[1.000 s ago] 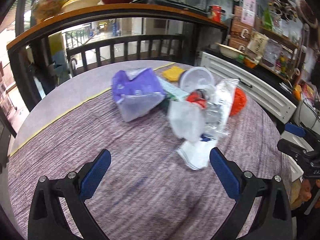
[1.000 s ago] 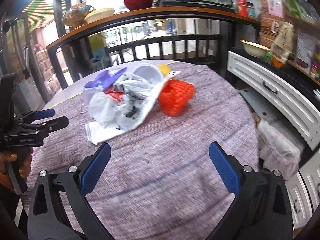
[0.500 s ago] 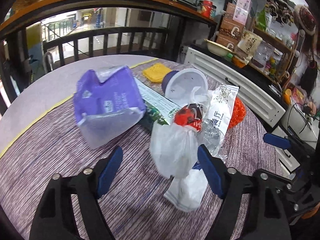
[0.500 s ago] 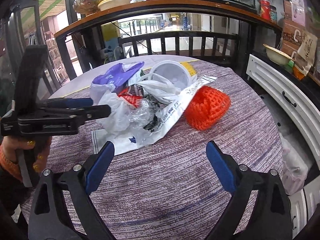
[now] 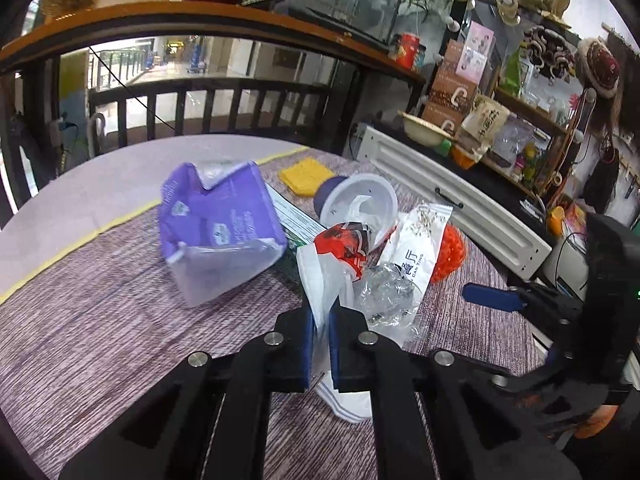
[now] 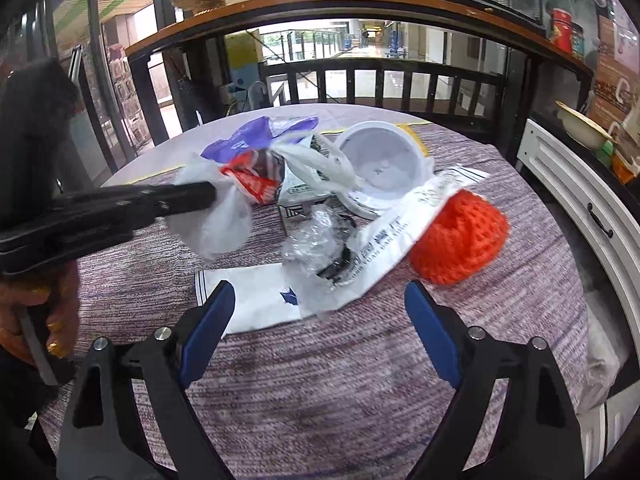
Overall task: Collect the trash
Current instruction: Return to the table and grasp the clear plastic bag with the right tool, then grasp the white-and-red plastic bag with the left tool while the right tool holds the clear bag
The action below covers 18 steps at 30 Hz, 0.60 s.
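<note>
Two grippers work over one heap of trash on a round tabletop (image 5: 100, 344) covered in a purple striped cloth. In the left wrist view, the left gripper (image 5: 320, 330) sits at lower centre, its blue-padded fingers pinched tight on a thin white plastic bag (image 5: 320, 276) that rises between them towards the middle of the frame. In the right wrist view that same gripper reaches in from the left edge, the bag (image 6: 216, 224) hanging crumpled from its tip.

The right gripper (image 6: 320, 308) fills the bottom of its own frame. Its fingers have just been closing a little yet stand wide apart, with nothing pressed between them. Between and just beyond their tips lie a flat white sheet (image 6: 256, 300) and the near end of a long white packet (image 6: 380, 248) with printed characters.

The rest of the trash lies in the middle of both frames. A crumpled clear wrapper (image 6: 316, 240) rests on the white packet. An orange mesh lump (image 6: 460, 240) sits to the right of centre, touching the packet's edge. A white bowl (image 6: 380, 164) lies tipped on its side behind them, its opening facing the camera. A red and white wrapper (image 5: 344, 240) sits just above the held bag, and a purple pouch (image 5: 216, 232) lies left of centre in the left wrist view. A yellow cloth (image 5: 304, 176) lies further back, beside the bowl.

A hand (image 6: 48, 320) at the lower left of the right wrist view grips the left gripper's handle.
</note>
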Tool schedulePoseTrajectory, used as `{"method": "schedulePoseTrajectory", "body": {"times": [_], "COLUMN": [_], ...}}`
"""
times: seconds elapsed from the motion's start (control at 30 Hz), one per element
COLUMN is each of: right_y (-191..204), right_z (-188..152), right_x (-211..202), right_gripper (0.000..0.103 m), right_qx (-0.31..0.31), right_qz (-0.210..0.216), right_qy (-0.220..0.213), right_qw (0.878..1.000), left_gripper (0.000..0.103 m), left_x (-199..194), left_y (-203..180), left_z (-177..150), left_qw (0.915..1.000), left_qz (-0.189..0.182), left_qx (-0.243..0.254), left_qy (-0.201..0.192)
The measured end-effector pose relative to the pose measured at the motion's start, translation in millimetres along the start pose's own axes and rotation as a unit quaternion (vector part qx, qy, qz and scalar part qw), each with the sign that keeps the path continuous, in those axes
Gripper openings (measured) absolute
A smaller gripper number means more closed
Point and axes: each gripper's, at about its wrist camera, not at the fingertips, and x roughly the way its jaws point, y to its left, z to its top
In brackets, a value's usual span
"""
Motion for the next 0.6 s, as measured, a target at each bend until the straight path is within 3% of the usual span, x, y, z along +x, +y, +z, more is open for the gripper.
{"method": "schedulePoseTrajectory", "body": {"times": [0.27,0.4,0.6], "right_y": [7.3,5.6,5.9], "right_z": [19.5,21.2,18.2], "right_x": [37.3,51.5,40.4], "right_gripper": [0.068,0.049,0.045], "right_qx": [-0.014,-0.008,0.001], "right_qz": [-0.009,-0.020,-0.008], "right_qy": [0.025,0.041,0.027], "right_qw": [1.000,0.999,1.000], "left_gripper": [0.007,0.007,0.007], "left_x": [-35.1,-40.4,-43.0], "left_y": [9.7,17.5,18.4], "left_z": [-7.6,-14.3,-21.0], "left_qw": [0.9991,0.9985,0.9982], "left_qz": [0.022,0.025,0.033], "left_qx": [-0.016,-0.035,-0.038], "left_qy": [-0.032,-0.033,-0.033]}}
